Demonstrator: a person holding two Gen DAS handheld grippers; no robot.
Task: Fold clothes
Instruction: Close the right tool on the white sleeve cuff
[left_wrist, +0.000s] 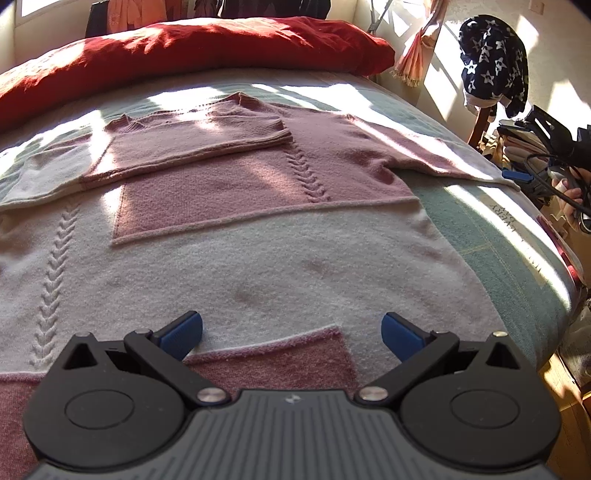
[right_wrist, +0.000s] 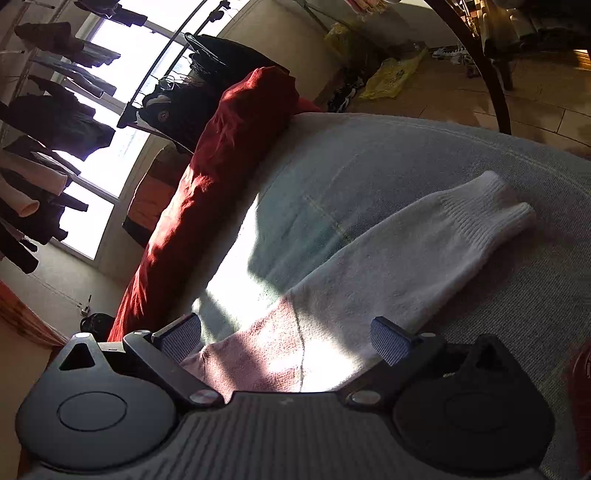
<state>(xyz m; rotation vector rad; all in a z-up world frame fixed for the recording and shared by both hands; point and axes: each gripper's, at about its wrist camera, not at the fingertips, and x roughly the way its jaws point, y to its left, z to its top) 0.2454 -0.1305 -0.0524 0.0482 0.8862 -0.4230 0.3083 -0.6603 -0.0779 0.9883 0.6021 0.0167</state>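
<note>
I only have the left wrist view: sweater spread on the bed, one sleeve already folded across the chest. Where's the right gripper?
Observer: The right gripper is over the other sleeve, which lies out straight on the blanket.
Operator: Has it grabbed the sleeve?
Observer: No. Its jaws are open, one on each side of the sleeve's pink upper part; nothing is pinched.
Operator: Where's the cuff?
Observer: The white ribbed cuff lies flat at the sleeve's far end, pointing away from the gripper, not folded in.
Operator: Anything in the way?
Observer: No. The red pillow runs along the bed's edge, apart from the sleeve.
</note>
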